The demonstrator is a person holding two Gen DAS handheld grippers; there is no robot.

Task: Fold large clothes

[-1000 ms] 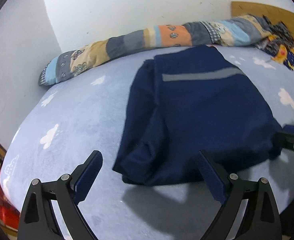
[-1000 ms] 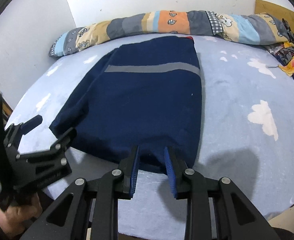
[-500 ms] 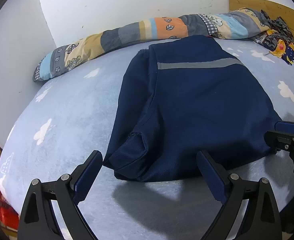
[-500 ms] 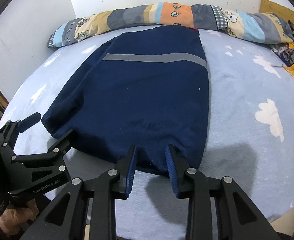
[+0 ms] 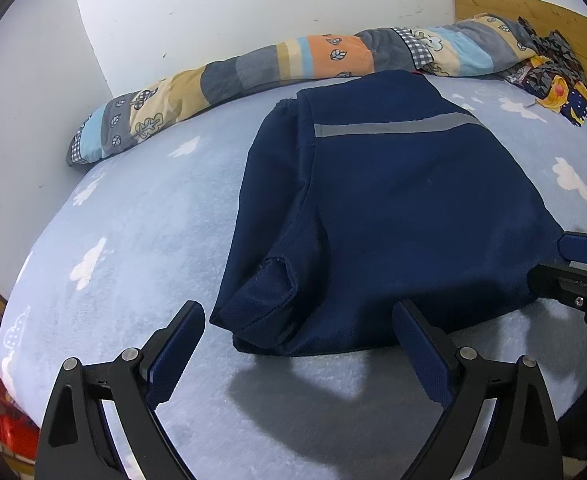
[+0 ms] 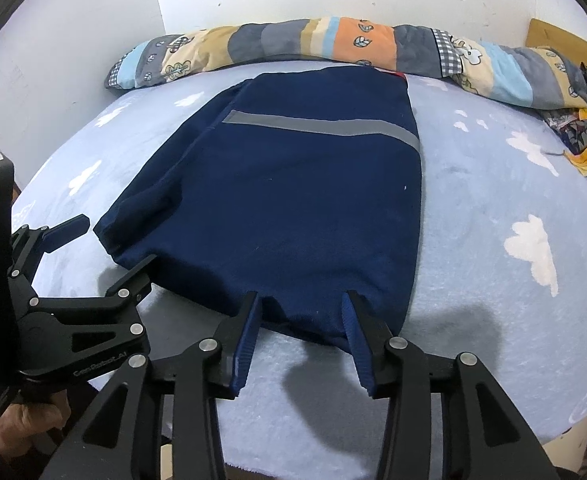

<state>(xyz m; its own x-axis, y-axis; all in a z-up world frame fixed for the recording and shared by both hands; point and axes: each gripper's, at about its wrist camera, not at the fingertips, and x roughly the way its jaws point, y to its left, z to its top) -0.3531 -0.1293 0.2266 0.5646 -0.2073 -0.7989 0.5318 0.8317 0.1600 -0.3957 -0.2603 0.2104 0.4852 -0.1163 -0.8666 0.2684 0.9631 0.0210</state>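
The navy garment lies flat on the bed. Its near hem sits between the parted fingers of the right gripper, not pinched. The left gripper, wide apart, holds nothing at the folded corner. The collar end is hard to make out.

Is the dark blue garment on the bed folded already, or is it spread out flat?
Partly folded: the dark blue garment has its left sleeve side doubled over the body, forming a narrow panel on the bed.
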